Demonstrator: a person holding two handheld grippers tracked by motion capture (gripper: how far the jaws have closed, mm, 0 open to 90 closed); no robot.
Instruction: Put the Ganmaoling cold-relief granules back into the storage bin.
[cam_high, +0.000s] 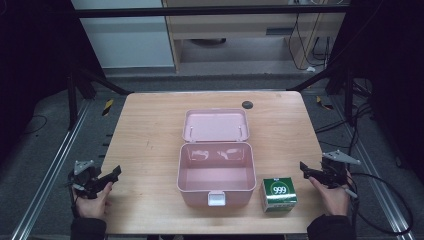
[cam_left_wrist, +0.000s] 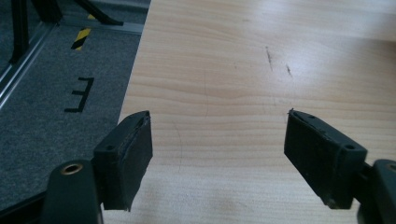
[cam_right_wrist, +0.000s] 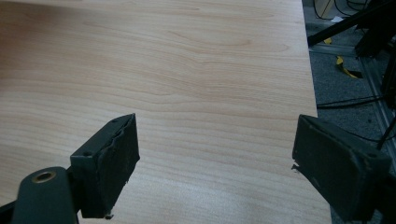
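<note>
Evidently ready to pack, the open pink plastic box (cam_high: 215, 172) sat mid-table, lid back, with the small green-and-white "999" carton (cam_high: 279, 194) just beside its right wall. The left gripper (cam_high: 111, 179) and right gripper (cam_high: 306, 170) waited at opposite table edges, jaws spread, empty.

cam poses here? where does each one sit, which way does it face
High view: above the person's side, facing forward and down on the table, open pink box and green carton; both hands show, with the left gripper and right gripper.
Left gripper view: on the left gripper, facing the table's left edge and floor.
Right gripper view: on the right gripper, facing the right edge.
Shared: the wooden tabletop.
</note>
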